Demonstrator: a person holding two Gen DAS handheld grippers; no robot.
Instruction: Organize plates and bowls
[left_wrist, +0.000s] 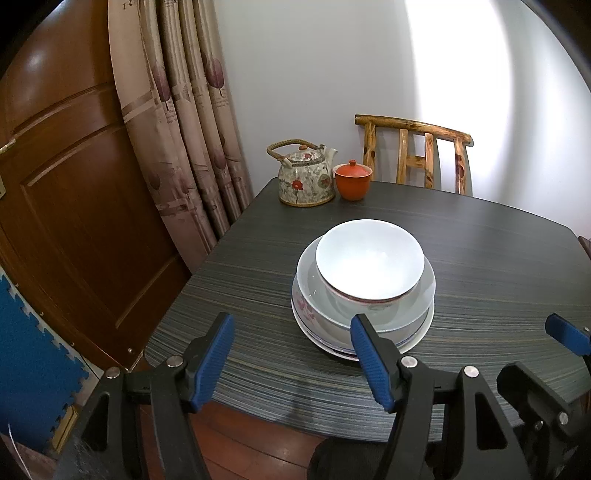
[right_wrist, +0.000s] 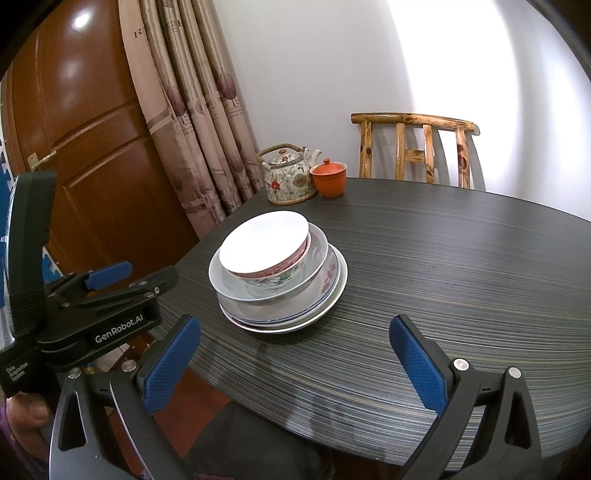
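A stack of dishes stands on the dark striped table (left_wrist: 498, 258). On top is a white bowl (left_wrist: 369, 258) with a red-patterned rim. It rests in a floral bowl (right_wrist: 273, 282), which sits in a wider white bowl (right_wrist: 317, 258), all on plates (right_wrist: 332, 291) with blue rim lines. My left gripper (left_wrist: 293, 354) hovers open just short of the stack's near-left side, with nothing between its fingers. My right gripper (right_wrist: 295, 362) is open too, nearer the table's front edge and to the right of the stack. The left gripper (right_wrist: 133, 277) also shows from the side in the right wrist view.
A floral teapot (left_wrist: 304, 177) and a red lidded cup (left_wrist: 352, 181) stand at the table's far left corner. A wooden chair (left_wrist: 413, 155) is behind the table. A curtain (left_wrist: 184, 129) and a brown door (left_wrist: 74, 184) are on the left. A hand (right_wrist: 26, 410) holds the left gripper.
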